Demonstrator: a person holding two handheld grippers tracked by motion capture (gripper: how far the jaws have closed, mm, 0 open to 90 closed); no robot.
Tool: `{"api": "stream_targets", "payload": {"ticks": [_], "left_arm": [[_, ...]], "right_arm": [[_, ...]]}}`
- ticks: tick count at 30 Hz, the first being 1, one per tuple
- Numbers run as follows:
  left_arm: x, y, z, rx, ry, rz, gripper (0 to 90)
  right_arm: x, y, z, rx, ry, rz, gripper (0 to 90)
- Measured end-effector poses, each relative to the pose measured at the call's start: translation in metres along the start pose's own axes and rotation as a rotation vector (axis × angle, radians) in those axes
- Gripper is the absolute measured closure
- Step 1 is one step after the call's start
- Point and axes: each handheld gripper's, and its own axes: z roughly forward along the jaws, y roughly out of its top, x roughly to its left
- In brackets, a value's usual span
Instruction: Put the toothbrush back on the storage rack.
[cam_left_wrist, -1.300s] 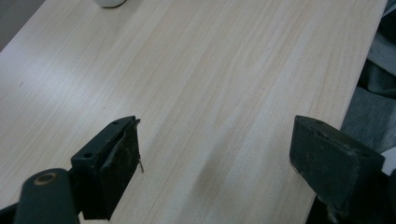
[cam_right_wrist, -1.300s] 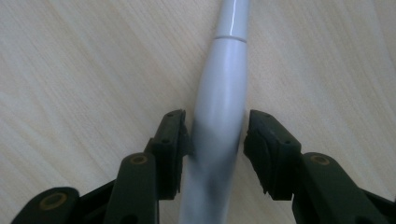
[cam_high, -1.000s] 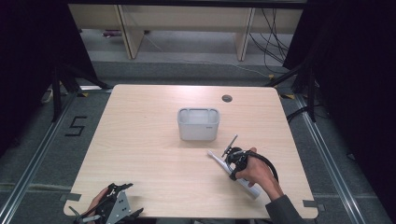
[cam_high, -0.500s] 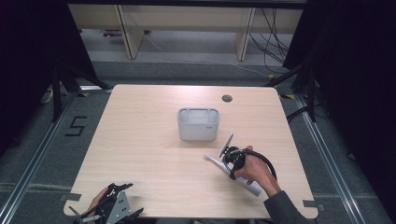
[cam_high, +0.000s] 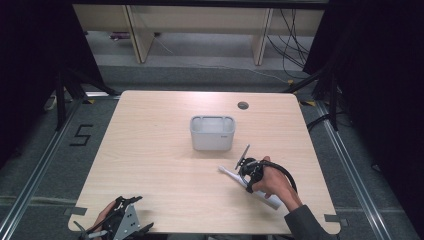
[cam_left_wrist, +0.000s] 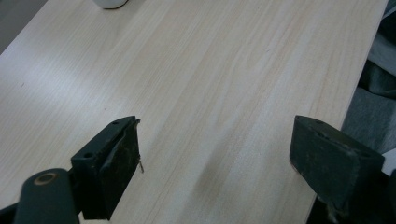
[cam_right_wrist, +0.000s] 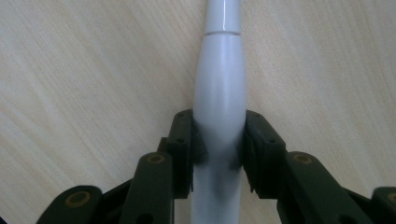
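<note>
Right gripper view: right gripper (cam_right_wrist: 219, 144) clamps white toothbrush (cam_right_wrist: 219, 88); left gripper (cam_left_wrist: 215, 154) gapes released.

Closed on a white electric toothbrush handle (cam_right_wrist: 219, 107), the right tongs (cam_right_wrist: 218, 154); black jaws pressed against either side of its thick rounded body, one left, one right, brass-coloured pivot pins on the links below; handle running straight up the middle from the bottom edge, widest just above the jaws, tapering toward a thin seam near the top, then narrowing into a slimmer neck cut off by the upper edge; beneath it all, a pale wood-grain tabletop (cam_right_wrist: 84, 70), grain slanting across; faint shadow along the handle's right side.
</note>
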Motion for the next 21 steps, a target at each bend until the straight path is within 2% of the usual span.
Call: {"api": "stream_targets", "payload": {"ticks": [5,7,8,9,10,12,14,15,16,19,20,21], "left_arm": [[-0.0005,-0.0001,0.0016,-0.005,0.015,-0.007,15.6],[-0.001,-0.0001,0.0014,-0.012,0.011,-0.012,15.6],[0.0007,0.0004,-0.0006,0.01,-0.004,0.004,15.6],[0.0003,-0.0001,0.0001,-0.003,0.001,-0.001,15.6],[0.0007,0.0001,-0.0005,0.009,-0.005,0.002,15.6],[-0.0004,-0.0002,0.0014,-0.005,0.012,-0.007,15.6],[-0.0001,0.0,0.0003,0.002,0.008,0.002,15.6],[-0.0001,-0.0001,0.0005,-0.002,0.01,-0.001,15.6],[0.0001,-0.0001,0.0005,0.0,0.01,0.0,15.6],[0.0005,-0.0001,0.0002,0.001,-0.001,0.001,15.6],[0.0004,-0.0001,0.0003,0.002,0.001,0.001,15.6],[0.0005,-0.0001,0.0004,0.002,-0.001,0.001,15.6]], "right_arm": [[-0.0008,0.0001,0.0005,0.015,0.0,-0.012,66.8],[-0.0009,0.0008,0.0001,0.021,0.013,-0.013,66.8],[-0.0006,0.0014,0.0,0.027,0.013,-0.01,66.8],[-0.0004,0.002,0.0,0.034,0.014,-0.014,66.8],[-0.0012,0.0028,0.0006,0.039,-0.008,-0.03,66.8],[-0.0004,0.003,0.0003,0.044,-0.009,-0.022,66.8],[-0.0033,0.0033,0.0007,0.044,-0.007,-0.06,66.8],[-0.0015,0.0038,0.0007,0.043,0.002,-0.037,66.8],[-0.001,0.004,0.0004,0.042,0.008,-0.033,66.8],[-0.0024,0.0038,-0.0001,0.047,-0.01,-0.053,66.9],[-0.0009,0.0037,-0.001,0.037,0.011,-0.034,66.9],[-0.0016,0.0025,-0.0045,0.023,0.013,-0.036,66.9]]}}
